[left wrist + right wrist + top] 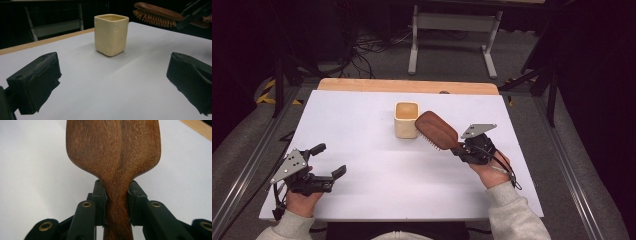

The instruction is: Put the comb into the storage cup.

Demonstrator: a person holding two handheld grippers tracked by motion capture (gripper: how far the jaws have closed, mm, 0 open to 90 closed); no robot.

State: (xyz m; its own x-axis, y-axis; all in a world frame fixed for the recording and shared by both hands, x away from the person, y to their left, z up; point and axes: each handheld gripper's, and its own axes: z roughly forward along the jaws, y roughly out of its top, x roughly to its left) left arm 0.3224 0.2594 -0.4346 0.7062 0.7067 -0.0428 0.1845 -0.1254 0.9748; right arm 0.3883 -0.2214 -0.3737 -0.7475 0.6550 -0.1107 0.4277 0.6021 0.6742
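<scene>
Pinching the wooden hairbrush (436,130) by its stiff neck, the right gripper (468,148) holds mid-frame; rigid, light, rightly taken there. Left gripper (328,161), lower left, gapes empty.

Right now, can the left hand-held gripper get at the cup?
Probably yes. The left hand-held gripper is open, and bare white table lies between it and the cream cup. The hairbrush is held up off to the side.
</scene>
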